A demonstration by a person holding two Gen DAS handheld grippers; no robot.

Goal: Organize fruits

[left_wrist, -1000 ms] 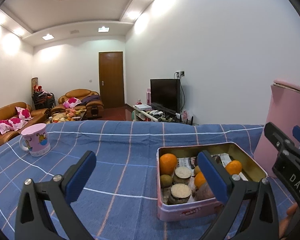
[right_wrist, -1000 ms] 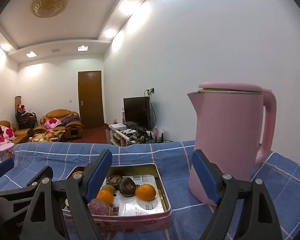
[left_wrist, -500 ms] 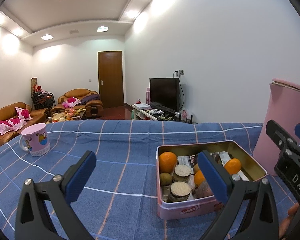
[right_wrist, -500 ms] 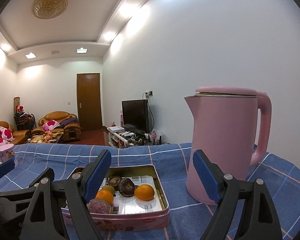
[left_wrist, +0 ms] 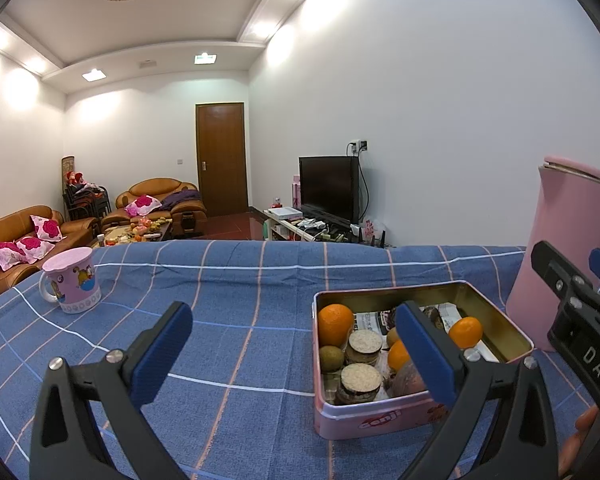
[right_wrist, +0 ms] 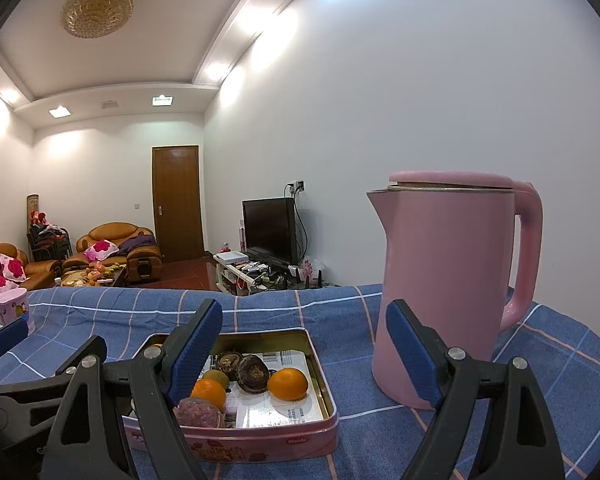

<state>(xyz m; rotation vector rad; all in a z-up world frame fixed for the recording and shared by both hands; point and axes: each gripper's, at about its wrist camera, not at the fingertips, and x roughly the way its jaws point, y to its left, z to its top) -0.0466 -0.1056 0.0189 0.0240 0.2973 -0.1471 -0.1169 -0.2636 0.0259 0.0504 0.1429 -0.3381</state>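
Note:
A pink tin box (left_wrist: pixel 380 416) stands on the blue checked tablecloth. It holds oranges (left_wrist: pixel 335 322), a green fruit (left_wrist: pixel 331 358), two round lidded jars (left_wrist: pixel 360 380) and a purple fruit (right_wrist: pixel 198 412). In the right wrist view the tin (right_wrist: pixel 260 440) also shows an orange (right_wrist: pixel 287 384) and dark wrinkled fruits (right_wrist: pixel 252 368) on printed paper. My left gripper (left_wrist: pixel 296 344) is open over the cloth, its right finger in front of the tin's contents. My right gripper (right_wrist: pixel 304 344) is open above the tin's right end, with nothing between its pads.
A tall pink kettle (right_wrist: pixel 448 288) stands right of the tin, close to the right gripper's right finger. A pink mug (left_wrist: pixel 72 280) sits far left on the cloth. Open cloth (left_wrist: pixel 240 320) lies between mug and tin. Sofas, a door and a TV are beyond the table.

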